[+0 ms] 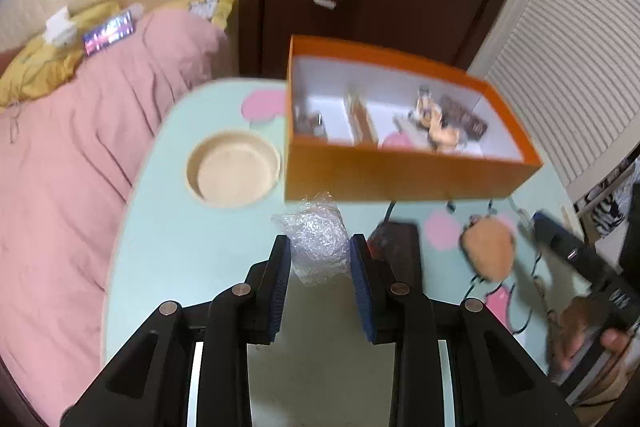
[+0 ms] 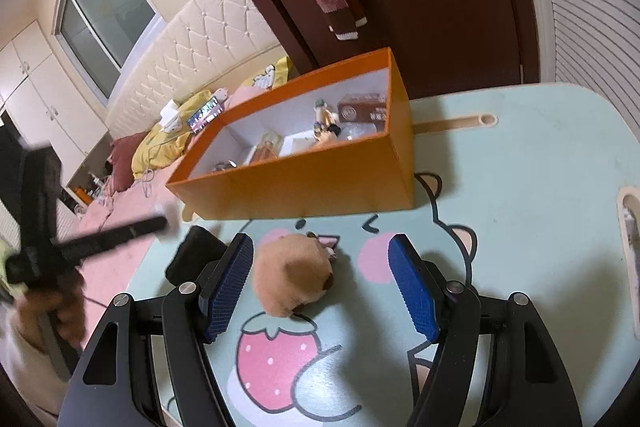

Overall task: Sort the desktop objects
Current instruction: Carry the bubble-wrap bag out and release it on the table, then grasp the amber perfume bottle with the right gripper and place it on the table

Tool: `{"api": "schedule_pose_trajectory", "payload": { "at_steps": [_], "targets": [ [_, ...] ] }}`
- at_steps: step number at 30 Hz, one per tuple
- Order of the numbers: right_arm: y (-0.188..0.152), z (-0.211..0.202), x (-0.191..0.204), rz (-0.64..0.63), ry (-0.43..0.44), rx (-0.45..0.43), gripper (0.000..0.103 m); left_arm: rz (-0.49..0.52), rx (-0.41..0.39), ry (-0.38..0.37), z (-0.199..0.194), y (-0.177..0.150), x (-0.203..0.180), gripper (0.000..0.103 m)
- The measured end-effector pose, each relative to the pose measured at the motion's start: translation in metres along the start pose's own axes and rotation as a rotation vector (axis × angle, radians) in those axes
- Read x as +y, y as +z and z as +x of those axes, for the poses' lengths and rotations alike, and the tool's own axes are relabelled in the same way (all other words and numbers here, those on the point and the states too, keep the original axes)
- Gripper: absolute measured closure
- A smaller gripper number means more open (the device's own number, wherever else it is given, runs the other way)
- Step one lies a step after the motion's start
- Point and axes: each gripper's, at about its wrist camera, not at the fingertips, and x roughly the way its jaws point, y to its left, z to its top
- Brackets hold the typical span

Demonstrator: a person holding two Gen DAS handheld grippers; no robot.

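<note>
A crumpled clear plastic wrap (image 1: 316, 237) lies on the mint table between the open fingers of my left gripper (image 1: 319, 251). A tan plush hamster (image 2: 294, 273) lies on the table between the open fingers of my right gripper (image 2: 322, 259), nearer the left finger; it also shows in the left wrist view (image 1: 490, 247). A black flat object (image 1: 400, 251) lies between wrap and hamster, and shows in the right wrist view (image 2: 196, 253). The orange box (image 1: 400, 175), with white compartments holding small items, stands behind them; it shows in the right wrist view (image 2: 320, 183).
A round recessed cup holder (image 1: 234, 169) sits left of the box. A pink-covered bed (image 1: 72, 163) lies beyond the table's left edge. A dark door (image 2: 420, 7) stands behind. A slot (image 2: 630, 227) is at the table's right edge.
</note>
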Motion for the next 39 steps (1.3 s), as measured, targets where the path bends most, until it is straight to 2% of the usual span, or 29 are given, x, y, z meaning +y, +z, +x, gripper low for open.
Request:
{"api": "schedule_pose_trajectory", "payload": {
  "at_steps": [5,6,7,9,10,14,16,18,24,26,28,31,33,36,39],
  "targets": [
    [0.004,-0.003,0.013,-0.048,-0.028,0.006,0.032,-0.002,-0.034,-0.016,0.005,-0.010,0.002,0.072],
    [0.005,-0.004,0.016,-0.056,-0.033,0.007,0.032,-0.012,-0.039,-0.015,0.005,-0.010,0.004,0.060],
    [0.007,-0.004,0.019,-0.063,-0.036,0.007,0.032,-0.020,-0.050,-0.019,0.005,-0.011,0.006,0.044],
    [0.014,-0.005,0.028,-0.084,-0.035,0.004,0.032,-0.040,-0.081,-0.038,0.002,-0.015,0.010,0.029],
    [0.019,-0.005,0.033,-0.097,-0.033,0.000,0.032,-0.052,-0.102,-0.053,0.000,-0.018,0.013,0.026],
    [0.044,-0.001,0.055,-0.147,-0.027,-0.007,0.032,-0.102,-0.192,-0.106,-0.009,-0.032,0.023,0.021],
    [0.065,0.014,0.065,-0.166,-0.044,0.027,0.032,-0.105,-0.224,-0.116,-0.011,-0.038,0.027,0.019],
    [0.089,0.041,0.075,-0.167,-0.070,0.099,0.032,-0.106,-0.246,-0.122,-0.011,-0.042,0.029,0.019],
    [0.124,0.133,0.094,-0.171,-0.128,0.344,0.034,-0.129,-0.254,-0.145,-0.007,-0.043,0.036,0.019],
    [0.127,0.167,0.100,-0.189,-0.175,0.415,0.039,-0.144,-0.251,-0.159,-0.006,-0.042,0.039,0.019],
    [0.127,0.185,0.102,-0.196,-0.197,0.457,0.050,-0.157,-0.247,-0.170,-0.005,-0.043,0.041,0.019],
    [0.123,0.205,0.103,-0.199,-0.220,0.527,0.058,-0.181,-0.242,-0.187,-0.003,-0.043,0.044,0.019],
    [0.118,0.216,0.102,-0.192,-0.217,0.577,0.060,-0.193,-0.247,-0.198,-0.004,-0.043,0.046,0.019],
    [0.111,0.219,0.110,-0.299,-0.284,0.561,0.077,-0.205,-0.243,-0.203,-0.002,-0.042,0.048,0.019],
    [0.105,0.215,0.114,-0.369,-0.324,0.534,0.084,-0.211,-0.234,-0.207,0.000,-0.042,0.049,0.019]
  ]
}}
